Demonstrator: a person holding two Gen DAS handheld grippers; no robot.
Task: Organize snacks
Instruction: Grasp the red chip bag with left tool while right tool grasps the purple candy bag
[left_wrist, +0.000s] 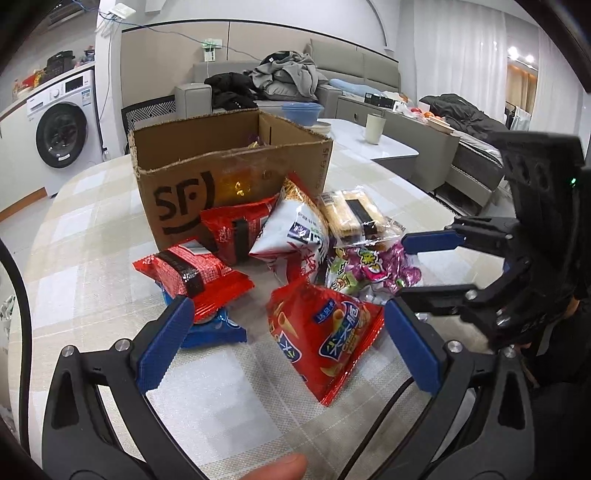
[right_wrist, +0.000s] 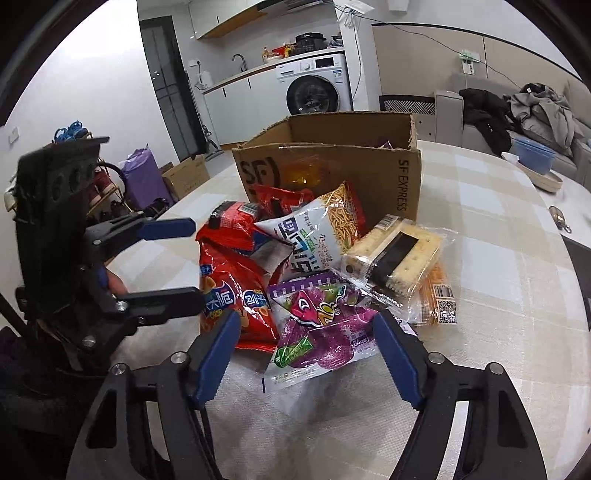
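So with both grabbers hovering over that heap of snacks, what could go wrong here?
The purple snack bag lies between the right gripper's open jaws but overlaps the red chip bag; lifting it could drag that along. The left gripper works close by, so the two could bump. Puffed bags may crush.

Snack packets (left_wrist: 295, 273) heaped beside cardboard box (left_wrist: 229, 173), seemingly touching.

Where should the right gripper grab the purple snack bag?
Across the puffy middle of the purple snack bag, coming down from the near side. It lies flat and uncovered between the right gripper's open fingers; its far end tucks under the cracker pack, so avoid that end.
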